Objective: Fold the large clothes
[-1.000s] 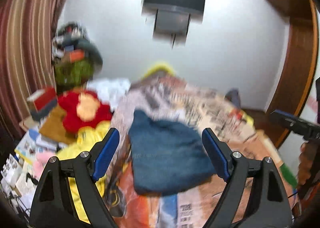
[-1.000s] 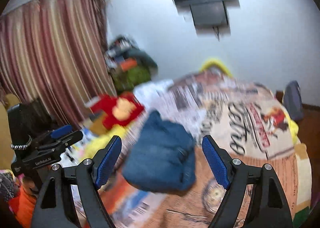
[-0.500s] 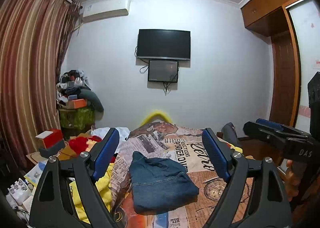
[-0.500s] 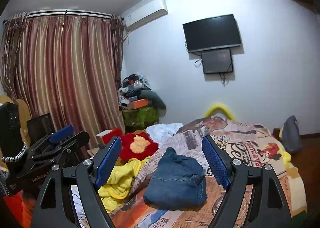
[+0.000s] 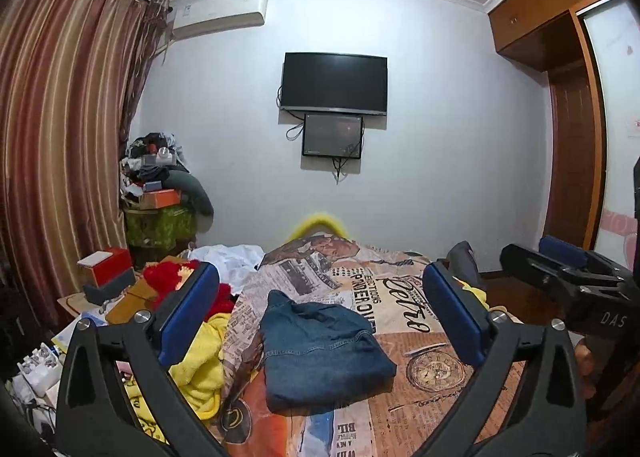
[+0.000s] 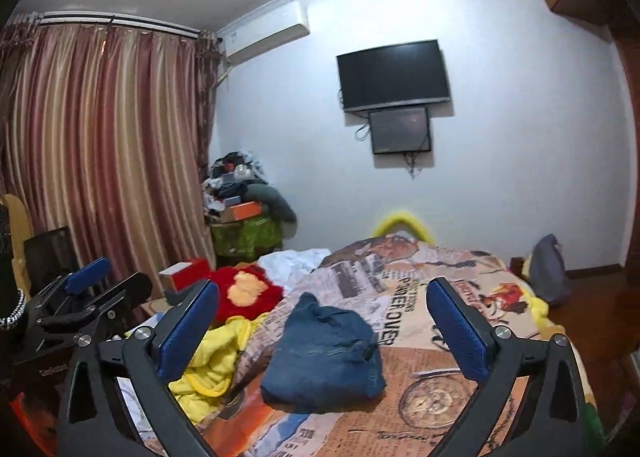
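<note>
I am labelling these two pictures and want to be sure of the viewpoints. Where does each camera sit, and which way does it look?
Left wrist: on the left gripper, looking along its open blue fingers across the bed to the wall TV; the right gripper shows at the right edge.
Right wrist: on the right gripper, same direction, set more to the right; the left gripper shows at the left edge.
Both share the folded jeans, the yellow cloth and the curtain.

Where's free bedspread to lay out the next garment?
Free: bedspread right of the folded jeans, and the far stretch beyond them toward the wall. Crowded: left edge, with yellow cloth and red plush.
</note>
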Demonstrator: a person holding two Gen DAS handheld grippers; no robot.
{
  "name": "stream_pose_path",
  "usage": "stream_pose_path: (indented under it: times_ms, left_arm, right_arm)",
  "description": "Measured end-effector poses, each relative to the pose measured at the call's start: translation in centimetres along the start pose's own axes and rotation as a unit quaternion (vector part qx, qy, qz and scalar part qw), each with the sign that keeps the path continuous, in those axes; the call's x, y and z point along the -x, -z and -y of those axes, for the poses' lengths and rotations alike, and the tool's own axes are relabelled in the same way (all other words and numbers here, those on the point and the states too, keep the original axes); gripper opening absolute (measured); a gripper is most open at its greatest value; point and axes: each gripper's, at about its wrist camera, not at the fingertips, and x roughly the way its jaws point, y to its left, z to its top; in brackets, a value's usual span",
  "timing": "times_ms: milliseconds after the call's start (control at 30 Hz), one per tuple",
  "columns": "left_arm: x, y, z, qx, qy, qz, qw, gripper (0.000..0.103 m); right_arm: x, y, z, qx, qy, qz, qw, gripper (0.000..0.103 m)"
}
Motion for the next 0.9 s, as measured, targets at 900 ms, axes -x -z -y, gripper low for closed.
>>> stream_pose_path:
  times_ms: [900]
  left_arm:
    - [-1.0,0.5,-0.1,0.013,-0.004,-0.020,0.9997,0.103]
  right_arm:
    - [-0.4,-0.1,0.3,0.002,0.008,-0.011,1.000,0.103]
